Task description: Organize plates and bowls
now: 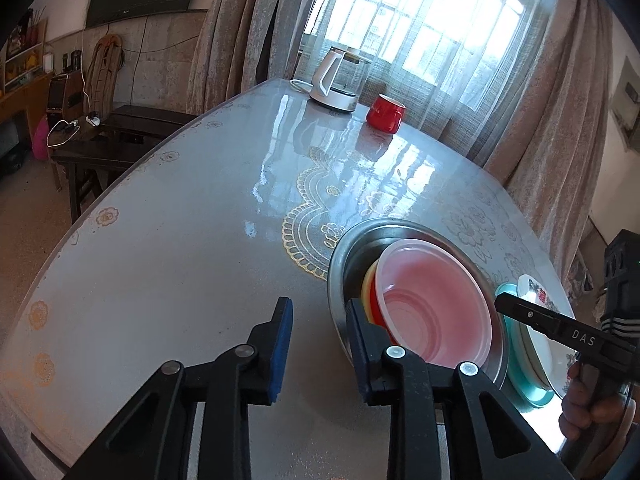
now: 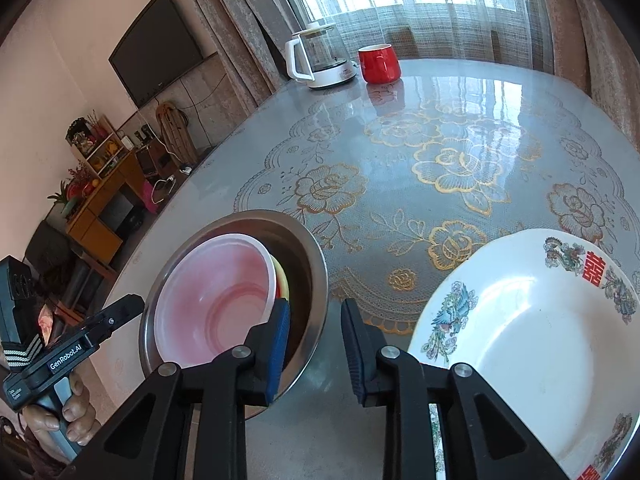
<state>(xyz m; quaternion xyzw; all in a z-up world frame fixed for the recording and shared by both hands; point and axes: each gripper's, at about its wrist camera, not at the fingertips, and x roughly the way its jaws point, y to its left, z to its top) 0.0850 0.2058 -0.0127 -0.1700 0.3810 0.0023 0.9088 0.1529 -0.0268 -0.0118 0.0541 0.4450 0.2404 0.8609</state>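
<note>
A glossy floral table (image 2: pixel 440 128) is sitting by a curtained window, bearing a metal basin (image 2: pixel 316 256) that is holding nested pink, red and yellow bowls (image 2: pixel 216 292). Beside it a painted plate (image 2: pixel 532 320) is resting. The left gripper (image 1: pixel 320 320) and right gripper (image 2: pixel 316 324) are each straddling the basin's rim with pads apart, gripping nothing.

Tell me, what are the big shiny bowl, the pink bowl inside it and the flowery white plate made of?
The big bowl looks like metal, probably stainless steel: grey and mirror-shiny. The pink bowl looks like thin plastic: light glows through its cloudy wall. The white plate looks like glazed ceramic, perhaps porcelain: glossy white with printed birds, flowers and red characters.
</note>
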